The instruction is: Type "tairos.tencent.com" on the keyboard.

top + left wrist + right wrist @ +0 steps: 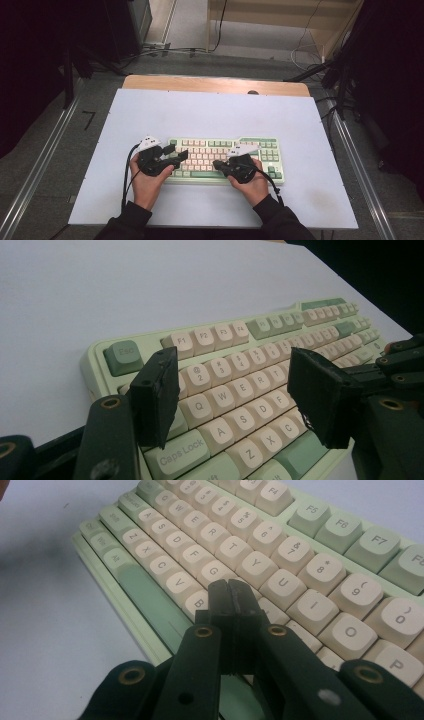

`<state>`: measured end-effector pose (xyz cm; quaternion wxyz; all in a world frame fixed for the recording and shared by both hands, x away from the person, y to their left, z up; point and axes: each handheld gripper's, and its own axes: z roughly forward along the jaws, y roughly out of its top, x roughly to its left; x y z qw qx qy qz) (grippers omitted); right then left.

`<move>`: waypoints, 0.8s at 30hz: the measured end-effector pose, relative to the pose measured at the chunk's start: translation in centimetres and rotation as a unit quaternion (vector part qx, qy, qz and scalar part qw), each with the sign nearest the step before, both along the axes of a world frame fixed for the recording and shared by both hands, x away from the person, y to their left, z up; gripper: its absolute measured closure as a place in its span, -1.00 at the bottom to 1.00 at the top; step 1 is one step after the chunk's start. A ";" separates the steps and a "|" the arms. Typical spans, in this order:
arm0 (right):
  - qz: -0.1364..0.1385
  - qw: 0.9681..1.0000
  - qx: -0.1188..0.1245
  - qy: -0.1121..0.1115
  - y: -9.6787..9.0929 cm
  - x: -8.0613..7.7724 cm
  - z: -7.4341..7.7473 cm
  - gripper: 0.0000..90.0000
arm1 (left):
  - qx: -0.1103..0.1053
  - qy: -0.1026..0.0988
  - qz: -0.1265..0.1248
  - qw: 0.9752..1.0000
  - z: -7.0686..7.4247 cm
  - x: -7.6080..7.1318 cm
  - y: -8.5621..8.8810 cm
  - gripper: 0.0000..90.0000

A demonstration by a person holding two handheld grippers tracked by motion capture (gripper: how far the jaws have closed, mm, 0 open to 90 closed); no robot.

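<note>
Plenty of bare white table [210,112] beyond the kbd and to both sides; less on my side, where my hands sit betw. kbd and near edge. A wooden strip runs along the far edge, then floor w/ cables.

Count: 1 keyboard [225,150], 2 grippers, 1 per hand.

Kbd lies flat near the table's middle, closer to my edge. Long axis runs left-right across the table, parallel to the near edge; Esc/F-row on the far side, spacebar row toward me. Cream keys, green case and green modifier keys.

My left gripper [181,152] hangs over the kbd's left end, jaws wide apart, nothing betw. them. In the left gripper view its gap [232,397] frames the Q/W/A/S area; can't tell if the tips touch any key.

My right gripper [216,163] points left over the lower middle rows, jaws pressed together, holding nothing. In the right gripper view its tip [231,597] sits over the keys near G/H/B; contact not clear.
</note>
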<state>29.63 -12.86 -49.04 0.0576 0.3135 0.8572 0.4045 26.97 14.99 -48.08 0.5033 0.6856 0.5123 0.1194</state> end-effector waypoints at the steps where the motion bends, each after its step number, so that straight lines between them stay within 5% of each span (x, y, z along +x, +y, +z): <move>1: 0.001 1.000 -0.004 0.001 0.0 0.0 -0.1 0.96 | 0.000 0.000 0.000 1.000 0.0 0.0 0.0 -0.14; 9: -0.002 1.000 0.023 -0.011 -0.5 -0.2 1.0 0.91 | 0.000 0.002 0.000 1.000 -0.1 0.1 0.0 -0.14; 17: -0.048 0.995 0.080 -0.023 -2.8 0.6 2.7 0.04 | 0.000 -0.001 -0.001 1.000 0.0 0.0 0.0 -0.14; 24: -0.070 0.994 0.087 -0.019 -3.9 1.1 3.0 -0.16 | -0.001 -0.002 -0.002 1.000 0.0 0.0 -0.1 -0.14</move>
